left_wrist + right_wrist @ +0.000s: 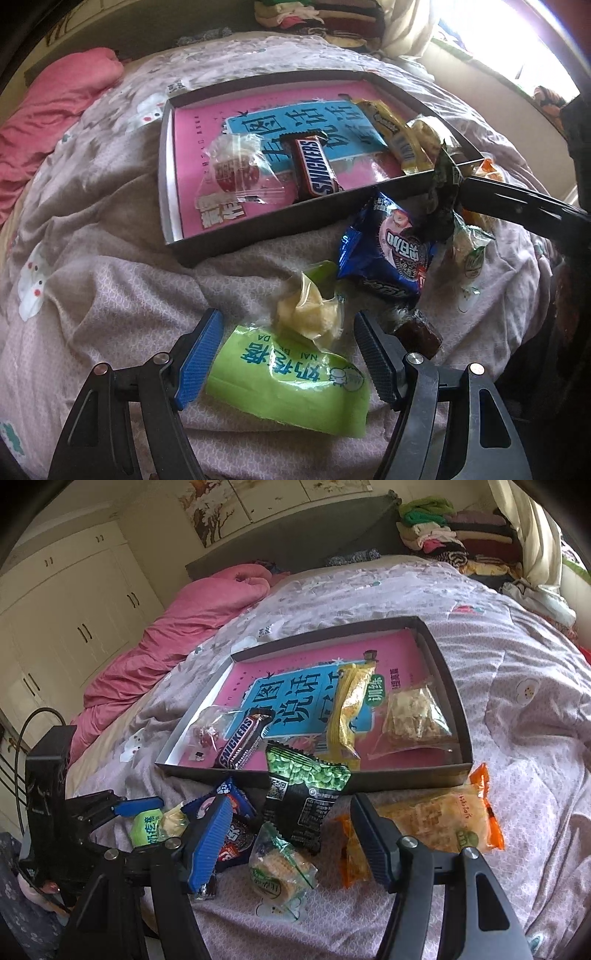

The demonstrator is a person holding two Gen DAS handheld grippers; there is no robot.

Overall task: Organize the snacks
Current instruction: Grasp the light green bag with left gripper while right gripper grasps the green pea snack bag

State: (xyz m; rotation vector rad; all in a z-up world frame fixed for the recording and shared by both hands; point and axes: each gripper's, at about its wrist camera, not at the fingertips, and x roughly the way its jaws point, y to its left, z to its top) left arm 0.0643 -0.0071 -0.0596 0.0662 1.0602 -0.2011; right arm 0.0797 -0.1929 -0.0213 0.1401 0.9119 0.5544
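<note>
A shallow dark tray [258, 229] [458, 698] with a pink liner lies on the bed. It holds a Snickers bar [314, 166] [242, 742], a clear candy bag [232, 166], a yellow packet [349, 709] and a clear biscuit bag [410, 716]. My left gripper [288, 354] is open over a light green packet [291, 387] and its pale snack. My right gripper [291, 834] is open; a black-and-green pea packet [306, 794] lies between and beyond its fingers, not held. A blue cookie packet [388, 243] and an orange packet [443, 819] lie in front of the tray.
A small clear-green wafer bag [280, 867] and a brown candy [417, 332] lie loose on the quilt. A pink blanket [177, 627] is bunched at the left, folded clothes [454, 535] are stacked at the headboard. The left gripper shows at the right wrist view's left edge [136, 806].
</note>
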